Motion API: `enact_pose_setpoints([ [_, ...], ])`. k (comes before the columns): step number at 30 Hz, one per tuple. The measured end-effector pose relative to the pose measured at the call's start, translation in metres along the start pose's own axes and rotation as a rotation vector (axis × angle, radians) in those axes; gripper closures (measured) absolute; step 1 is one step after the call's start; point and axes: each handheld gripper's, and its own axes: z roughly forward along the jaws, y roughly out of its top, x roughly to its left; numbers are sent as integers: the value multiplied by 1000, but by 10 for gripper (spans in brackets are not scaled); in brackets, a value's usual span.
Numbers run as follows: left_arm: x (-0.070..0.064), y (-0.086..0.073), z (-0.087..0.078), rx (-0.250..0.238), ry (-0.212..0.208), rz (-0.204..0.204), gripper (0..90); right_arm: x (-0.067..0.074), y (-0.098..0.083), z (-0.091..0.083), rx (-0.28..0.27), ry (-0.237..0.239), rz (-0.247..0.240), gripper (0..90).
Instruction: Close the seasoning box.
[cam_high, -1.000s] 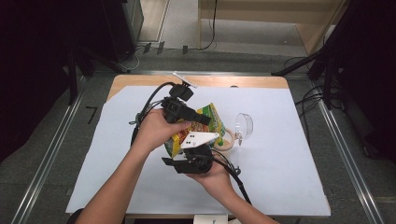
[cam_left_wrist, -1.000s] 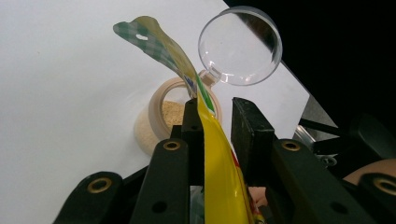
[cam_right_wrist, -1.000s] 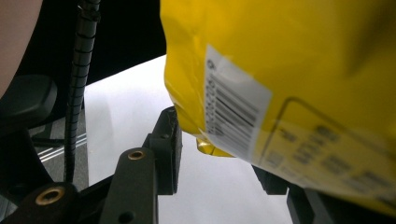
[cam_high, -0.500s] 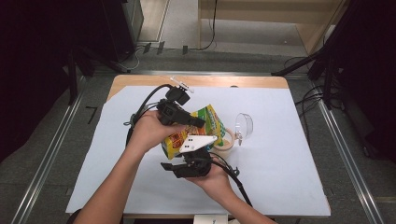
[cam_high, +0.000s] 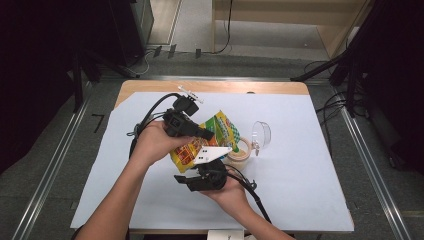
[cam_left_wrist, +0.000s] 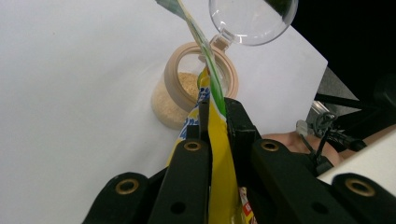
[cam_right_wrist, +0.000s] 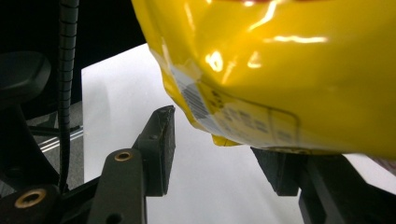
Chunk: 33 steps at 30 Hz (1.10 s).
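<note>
left claw (cam_left_wrist: 215, 116) clamped on the top edge of the yellow snack bag (cam_high: 202, 140), jaws just closing onto it. worktop (cam_high: 310, 165) under white sheet. bag held above it, tilted over the open jar (cam_high: 239, 152) of tan grains. right claw (cam_right_wrist: 212, 144) parted beneath the bag's bottom corner, not pressing. clear lid (cam_high: 261, 134) hinged beside the jar.

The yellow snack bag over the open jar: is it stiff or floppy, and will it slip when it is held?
The yellow snack bag probably is floppy: its film creases and bulges above the right gripper. It looks glossy, so it may slip, though the left gripper pinches its thin edge flat. It seems light, hanging over the jar from that pinch.
</note>
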Motion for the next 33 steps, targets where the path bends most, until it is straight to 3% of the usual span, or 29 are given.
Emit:
enact_pose_setpoints([
  [12, 2, -6, -3, 15, -2, 13, 886, -4, -9, -1, 19, -30, -16, 510],
  [19, 4, -10, -4, 18, -7, 5, 884, -8, -12, -5, 31, -73, -49, 504],
  [33, 15, -24, -8, 21, -18, -10, 881, -7, -15, -2, 62, -57, -67, 470],
])
